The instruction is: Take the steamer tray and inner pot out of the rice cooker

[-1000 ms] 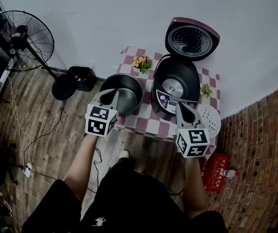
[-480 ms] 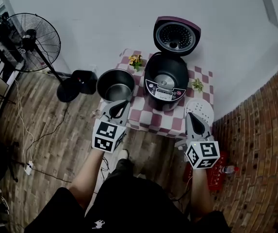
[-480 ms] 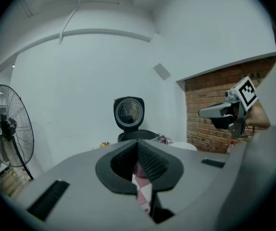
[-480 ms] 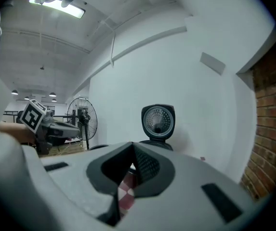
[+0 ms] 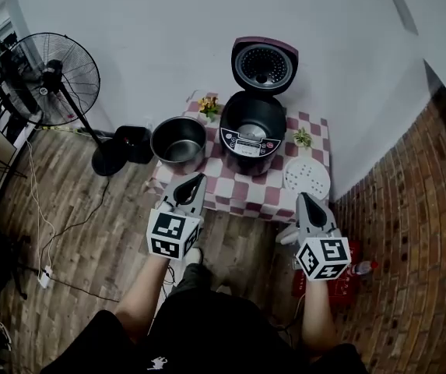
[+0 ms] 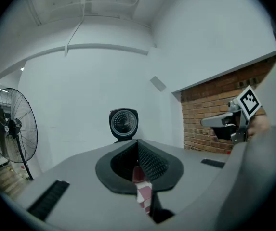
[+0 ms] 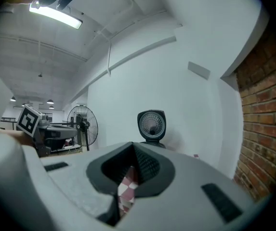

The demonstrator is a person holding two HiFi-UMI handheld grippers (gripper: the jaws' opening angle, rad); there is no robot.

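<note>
Wood floor (image 5: 82,216) below, left gripper (image 5: 198,178) and right gripper (image 5: 303,198) both closed, empty, short of checked table (image 5: 246,194), inner pot (image 5: 178,140) mouth-up at its left edge, steamer tray (image 5: 307,178) flat at right front corner, rice cooker (image 5: 251,128) between, lid raised, cavity too dark to read

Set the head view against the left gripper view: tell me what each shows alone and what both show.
Head view only: the inner pot and white steamer tray, standing on the table left and right of the rice cooker. Left gripper view only: the ceiling, and a close look at the left gripper's jaws, shut with nothing held. Both: the cooker's raised lid, the fan, the brick wall, the right gripper.
</note>
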